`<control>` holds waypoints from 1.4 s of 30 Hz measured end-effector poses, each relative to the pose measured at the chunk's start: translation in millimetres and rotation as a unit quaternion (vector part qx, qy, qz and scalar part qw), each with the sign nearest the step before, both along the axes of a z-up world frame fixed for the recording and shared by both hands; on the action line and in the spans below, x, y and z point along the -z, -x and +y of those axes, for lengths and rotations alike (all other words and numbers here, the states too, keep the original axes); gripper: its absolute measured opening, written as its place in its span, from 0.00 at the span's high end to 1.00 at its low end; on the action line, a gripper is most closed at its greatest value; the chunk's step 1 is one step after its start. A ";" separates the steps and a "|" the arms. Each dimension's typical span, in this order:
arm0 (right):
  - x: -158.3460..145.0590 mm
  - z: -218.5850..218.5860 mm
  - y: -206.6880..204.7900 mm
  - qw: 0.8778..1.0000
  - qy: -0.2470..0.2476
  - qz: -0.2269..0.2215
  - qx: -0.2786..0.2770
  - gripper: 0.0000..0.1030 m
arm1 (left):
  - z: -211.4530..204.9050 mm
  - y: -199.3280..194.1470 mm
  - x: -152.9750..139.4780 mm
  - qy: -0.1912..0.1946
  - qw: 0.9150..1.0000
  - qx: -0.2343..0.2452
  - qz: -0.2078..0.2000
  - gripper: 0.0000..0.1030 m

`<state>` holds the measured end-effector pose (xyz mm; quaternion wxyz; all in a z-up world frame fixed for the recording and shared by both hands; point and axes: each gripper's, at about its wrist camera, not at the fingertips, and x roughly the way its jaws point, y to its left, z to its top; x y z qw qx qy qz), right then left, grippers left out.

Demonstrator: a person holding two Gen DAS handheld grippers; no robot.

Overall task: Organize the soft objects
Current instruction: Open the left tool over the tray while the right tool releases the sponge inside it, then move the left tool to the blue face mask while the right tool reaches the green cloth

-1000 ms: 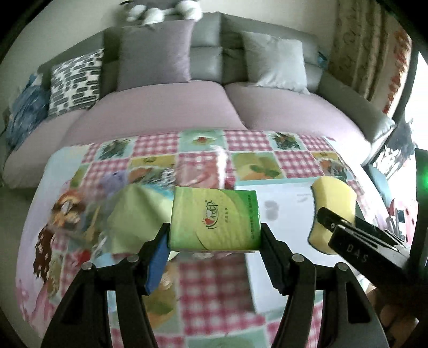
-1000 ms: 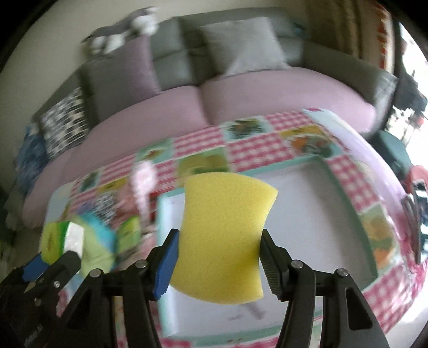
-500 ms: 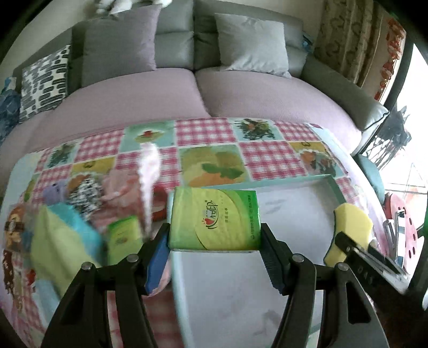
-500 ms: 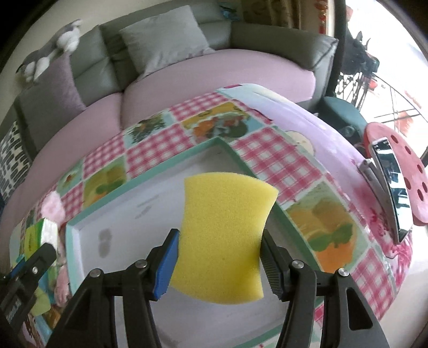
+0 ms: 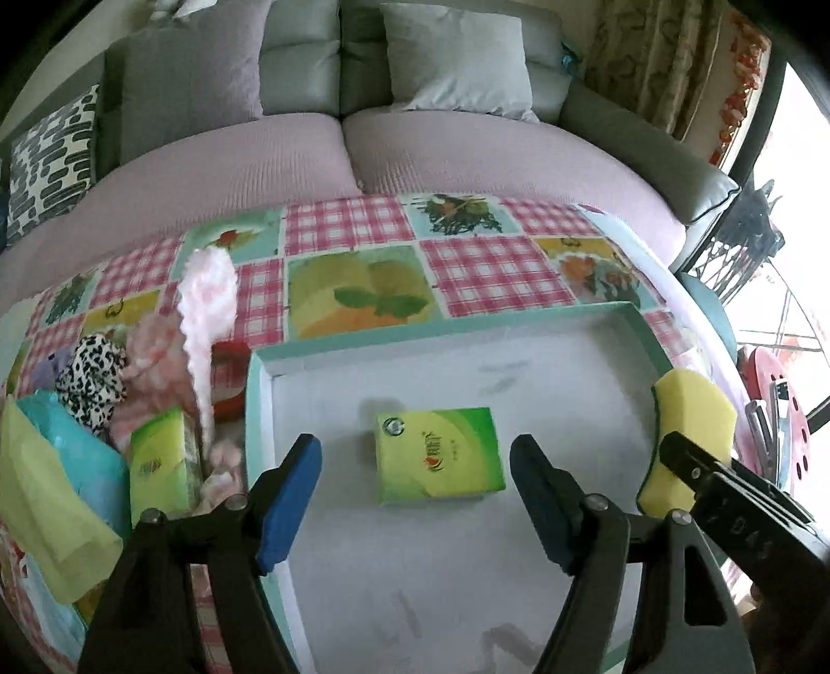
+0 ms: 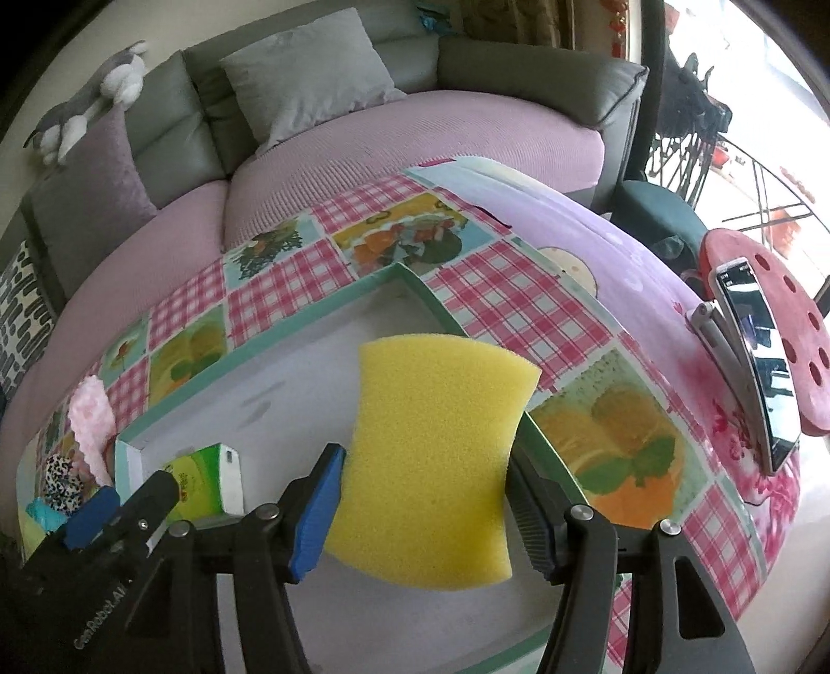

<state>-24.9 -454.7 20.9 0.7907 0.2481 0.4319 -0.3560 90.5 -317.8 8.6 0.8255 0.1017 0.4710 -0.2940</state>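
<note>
I see the big white tray (image 5: pixel 570 373) with the green tissue pack (image 5: pixel 440 455) lying flat inside, my left gripper (image 5: pixel 415 492) wide open above it, and my right gripper (image 6: pixel 423 497) squeezing the yellow sponge (image 6: pixel 441 456).

Home living room. Grey sofa (image 5: pixel 321 46) with pink seat cover seen across upper frame, grey cushions (image 5: pixel 459 54) propped on backrest, patterned black-and-white cushion (image 5: pixel 49 163) at left edge. Plush toy (image 6: pixel 85 106) perched on sofa back, upper left of right wrist view. Low table covered by checked fruit-print cloth (image 5: pixel 487 264). Curtain (image 5: pixel 659 62) hung at upper right beside bright window.
</note>
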 end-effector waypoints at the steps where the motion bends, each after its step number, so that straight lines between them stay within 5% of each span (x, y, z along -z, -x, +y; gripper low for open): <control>1: 0.0 1.2 -0.6 1.000 0.001 0.003 -0.002 0.32 | 2.4 -1.2 0.0 -0.005 1.000 -0.006 0.000 0.26; 5: 1.8 3.8 -0.3 1.000 0.001 0.012 -0.007 0.25 | 14.9 -6.6 -0.7 -0.012 0.999 -0.035 -0.001 0.24; 8: 1.9 5.7 0.6 1.000 0.002 0.016 -0.008 0.23 | 24.1 -10.6 -1.2 -0.017 0.998 -0.057 0.000 0.09; 12: 0.8 9.0 1.6 1.000 0.006 0.017 -0.011 0.02 | 34.5 -13.7 -4.5 -0.013 0.997 -0.074 0.003 0.09; 19: -4.0 17.9 -0.4 1.000 -0.010 -0.016 -0.025 0.00 | 48.5 -8.3 -12.5 0.011 0.996 -0.079 -0.029 0.09; 25: -6.5 26.6 -7.0 0.999 0.025 0.005 -0.039 0.00 | 54.5 -11.4 -13.2 0.023 0.997 -0.073 -0.011 0.09; 32: -12.5 28.8 -4.5 0.998 0.042 -0.011 -0.038 0.00 | 59.0 -7.2 -26.5 0.006 0.995 -0.082 -0.061 0.09; 42: -14.4 54.2 -21.9 0.996 -0.006 -0.031 -0.085 0.00 | 101.6 -3.6 -61.6 -0.003 0.992 -0.109 -0.060 0.09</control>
